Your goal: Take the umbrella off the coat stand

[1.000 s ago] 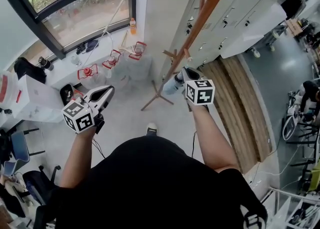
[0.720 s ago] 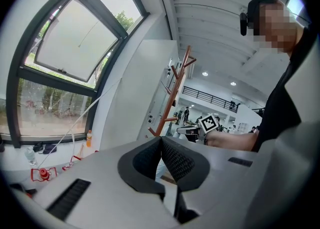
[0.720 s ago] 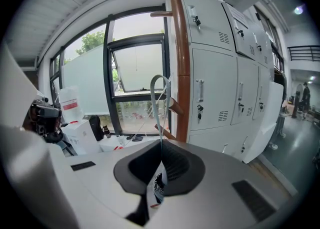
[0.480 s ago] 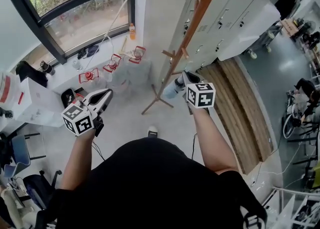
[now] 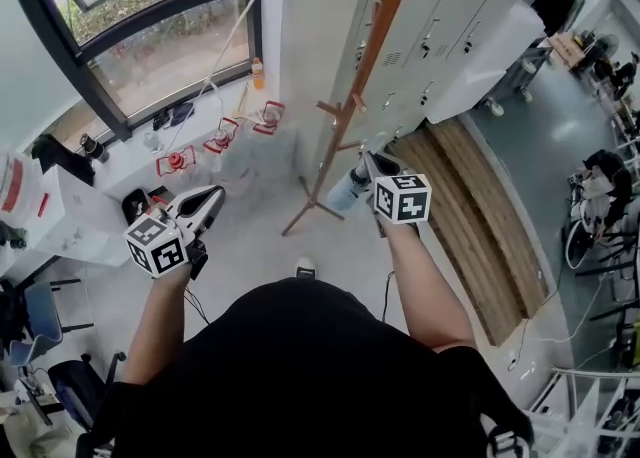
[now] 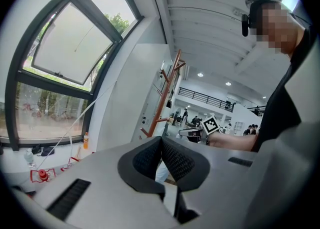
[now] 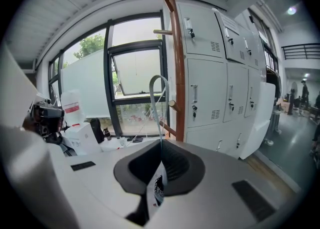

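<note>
Right gripper view: ribbed black right tongs tight on the clear crook-handled umbrella; left tongs together, empty.

Coat stand top cut off (upper edge).

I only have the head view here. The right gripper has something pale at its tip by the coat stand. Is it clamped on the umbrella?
Observer: Yes. The right gripper view shows the right gripper shut on the umbrella, its clear hooked handle sticking up above the jaws.
Reviewer: Is that handle caught on anything?
Observer: It looks free: no peg passes through it; the coat stand is just behind.
Reviewer: And the left gripper?
Observer: The left gripper is shut, nothing between its jaws.
</note>
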Available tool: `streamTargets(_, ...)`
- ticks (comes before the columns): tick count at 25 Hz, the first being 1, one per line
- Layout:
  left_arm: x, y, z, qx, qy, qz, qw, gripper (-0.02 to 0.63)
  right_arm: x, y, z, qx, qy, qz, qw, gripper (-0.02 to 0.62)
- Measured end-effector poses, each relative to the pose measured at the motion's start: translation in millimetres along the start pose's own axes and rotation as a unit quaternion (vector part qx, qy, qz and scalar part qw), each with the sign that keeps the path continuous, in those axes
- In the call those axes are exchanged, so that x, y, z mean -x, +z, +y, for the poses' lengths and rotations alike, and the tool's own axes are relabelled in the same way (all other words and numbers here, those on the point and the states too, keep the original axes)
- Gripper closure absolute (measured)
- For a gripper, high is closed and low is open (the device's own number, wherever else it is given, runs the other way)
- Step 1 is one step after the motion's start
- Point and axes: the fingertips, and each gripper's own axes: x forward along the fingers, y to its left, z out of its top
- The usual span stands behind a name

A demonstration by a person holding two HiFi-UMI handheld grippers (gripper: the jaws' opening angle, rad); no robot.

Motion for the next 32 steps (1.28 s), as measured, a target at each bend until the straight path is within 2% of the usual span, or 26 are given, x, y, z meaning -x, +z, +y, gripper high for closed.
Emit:
streamTargets(13, 22, -1, -35, -0.016, -0.018, -0.004, 0.9997, 0.583, 58, -9, 4, -0.004, -0.019, -0.014, 1.000, 0.581)
streamTargets(32, 45, -23, -71, -0.037, -0.023, 0.021, 0.9988, 0.583, 142, -22, -3, -0.014, -0.053, -0.035, 0.998, 0.581)
